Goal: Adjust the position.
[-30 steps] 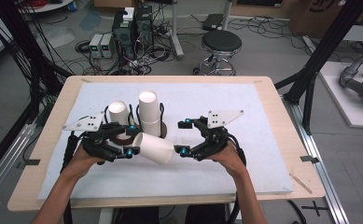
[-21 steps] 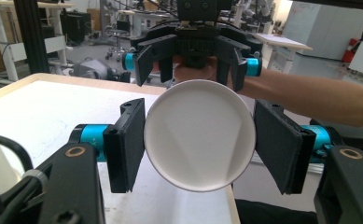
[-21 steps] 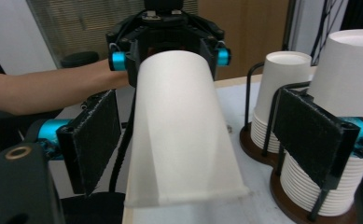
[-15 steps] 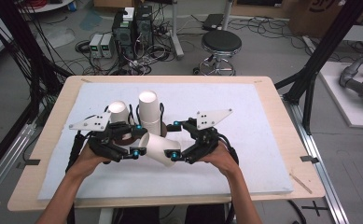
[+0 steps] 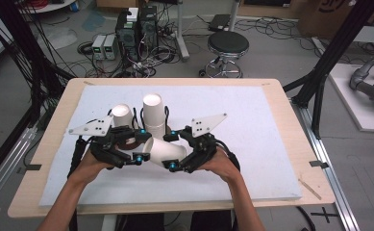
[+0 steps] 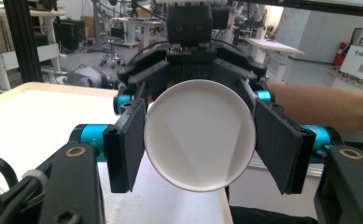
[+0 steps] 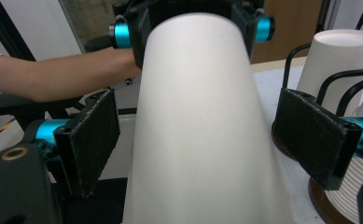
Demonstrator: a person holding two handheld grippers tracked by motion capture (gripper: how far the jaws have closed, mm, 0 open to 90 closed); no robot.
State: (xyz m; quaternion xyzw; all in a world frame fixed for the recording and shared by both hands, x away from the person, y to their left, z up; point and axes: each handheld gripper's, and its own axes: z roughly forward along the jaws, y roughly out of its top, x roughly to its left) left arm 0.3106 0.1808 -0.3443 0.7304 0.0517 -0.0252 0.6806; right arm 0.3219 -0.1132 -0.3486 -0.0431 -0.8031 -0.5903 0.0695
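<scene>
Two grippers meet on my paper cup (image 5: 168,151): left gripper (image 5: 137,151) clamps its base end, while right gripper (image 5: 171,150), jaws just widening, straddles it without touching.

- I see the lying cup (image 5: 168,150) centre frame, between left gripper (image 5: 135,150) and right gripper (image 5: 173,151).
- Cup stack (image 5: 154,111) just above it; another cup (image 5: 122,115) to the stack's left.

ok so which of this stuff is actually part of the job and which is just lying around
In the job: paper cup, clamped by the left gripper; right gripper, jaws just been opening, pads clear of it; probably the cup stack behind.
Lying about: stool, computer boxes, floor cables.
</scene>
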